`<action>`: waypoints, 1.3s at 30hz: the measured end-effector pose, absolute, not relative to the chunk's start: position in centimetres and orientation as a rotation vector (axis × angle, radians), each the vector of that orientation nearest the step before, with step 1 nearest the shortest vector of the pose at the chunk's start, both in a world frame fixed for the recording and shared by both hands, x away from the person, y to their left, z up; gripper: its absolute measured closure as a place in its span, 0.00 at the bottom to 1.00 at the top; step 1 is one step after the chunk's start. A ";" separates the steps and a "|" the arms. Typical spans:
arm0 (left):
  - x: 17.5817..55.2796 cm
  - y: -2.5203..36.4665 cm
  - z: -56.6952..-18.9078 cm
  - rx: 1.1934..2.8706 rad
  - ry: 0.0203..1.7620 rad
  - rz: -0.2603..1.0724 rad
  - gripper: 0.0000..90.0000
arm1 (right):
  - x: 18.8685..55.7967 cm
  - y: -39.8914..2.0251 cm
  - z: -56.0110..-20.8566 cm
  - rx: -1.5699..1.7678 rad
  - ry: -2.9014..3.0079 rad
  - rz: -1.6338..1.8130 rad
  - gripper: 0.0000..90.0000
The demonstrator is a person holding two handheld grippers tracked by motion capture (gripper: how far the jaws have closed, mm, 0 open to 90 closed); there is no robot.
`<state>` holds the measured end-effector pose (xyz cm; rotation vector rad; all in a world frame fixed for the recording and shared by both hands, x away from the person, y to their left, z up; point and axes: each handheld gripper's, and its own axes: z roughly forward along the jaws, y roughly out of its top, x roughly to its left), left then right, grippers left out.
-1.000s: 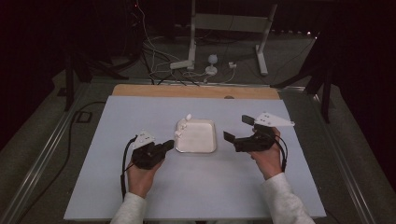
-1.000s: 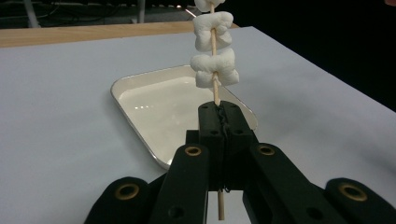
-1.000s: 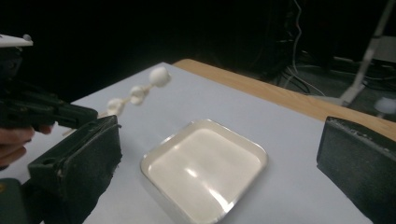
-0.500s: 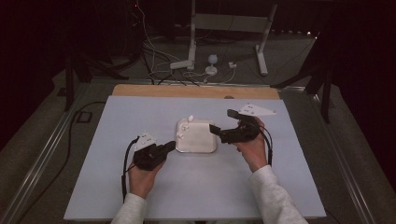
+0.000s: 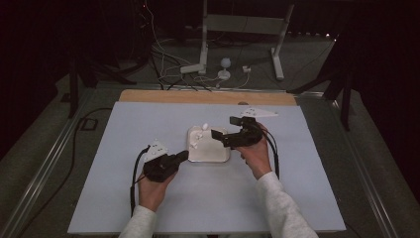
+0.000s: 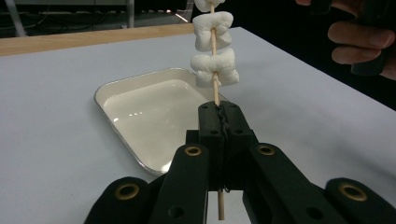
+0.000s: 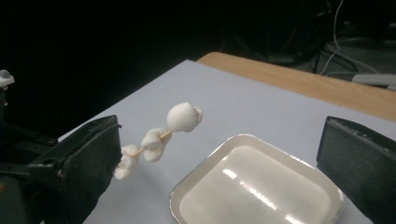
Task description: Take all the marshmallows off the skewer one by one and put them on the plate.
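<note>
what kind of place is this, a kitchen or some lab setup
Most likely a lab or recording setup, not a kitchen: a pale work table in a dark room, loose cables and a metal stand on the floor behind it, and one small white tray.

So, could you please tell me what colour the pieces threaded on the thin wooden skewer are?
White; the soft marshmallow-like pieces on the thin wooden skewer show best in the left gripper view.

tray [image 5: 210, 153] mid-table [image 5: 124, 198], skewer [image 6: 214, 44] above it
</note>
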<state>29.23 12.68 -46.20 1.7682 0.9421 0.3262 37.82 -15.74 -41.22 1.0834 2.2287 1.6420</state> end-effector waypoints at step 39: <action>29.2 11.7 -47.1 1.804 0.895 0.321 1.00 | 39.5 -12.8 -41.8 1.394 2.408 1.797 0.84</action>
